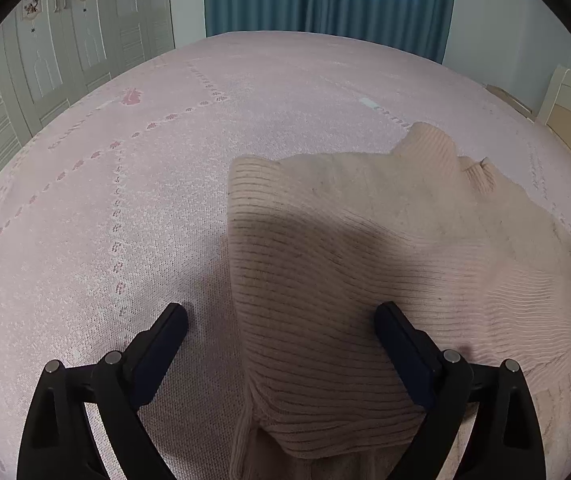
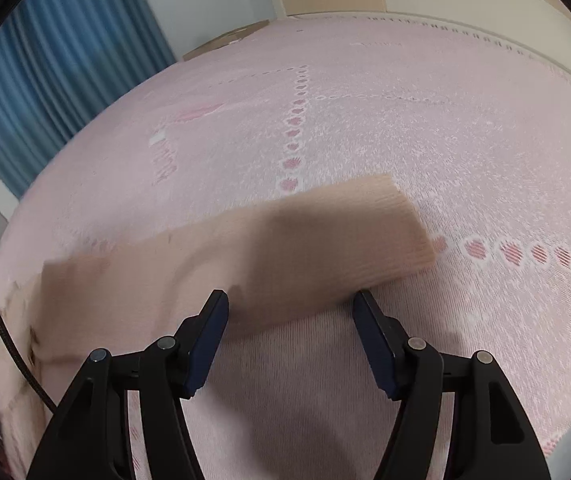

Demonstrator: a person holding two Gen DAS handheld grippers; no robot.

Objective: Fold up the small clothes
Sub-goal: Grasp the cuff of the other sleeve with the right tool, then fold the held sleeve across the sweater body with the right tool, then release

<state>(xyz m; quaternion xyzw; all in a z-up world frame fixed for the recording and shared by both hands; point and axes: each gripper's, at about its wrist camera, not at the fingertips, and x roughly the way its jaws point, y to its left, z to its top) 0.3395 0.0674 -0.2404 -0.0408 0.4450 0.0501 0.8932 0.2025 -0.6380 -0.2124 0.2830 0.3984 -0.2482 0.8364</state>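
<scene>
Your left gripper [image 1: 281, 316] hangs low over the pink bedspread [image 1: 125, 208] with its jaws spread wide and nothing pinched. Its left finger [image 1: 165, 340] stands over bare spread, clear of the cloth, while its right finger [image 1: 401, 344] sits over the beige ribbed sweater [image 1: 325, 264]. The folded near-left part of the sweater runs between the two fingers, nearer the right one, and you cannot tell whether that pad touches the knit. From there the sweater spreads to the right and far side, where a ribbed cuff or collar rises near the far right edge. Your right gripper [image 2: 290, 304] also stands spread, less wide, with nothing pressed between the pads. A sleeve [image 2: 285, 256] of the same sweater lies flat just beyond its fingertips, running from the near left to the far right, its ribbed cuff end [image 2: 405, 224] lying right of centre. The sleeve's near edge lies just at the tips of both fingers. That view is blurred on its left side.
</scene>
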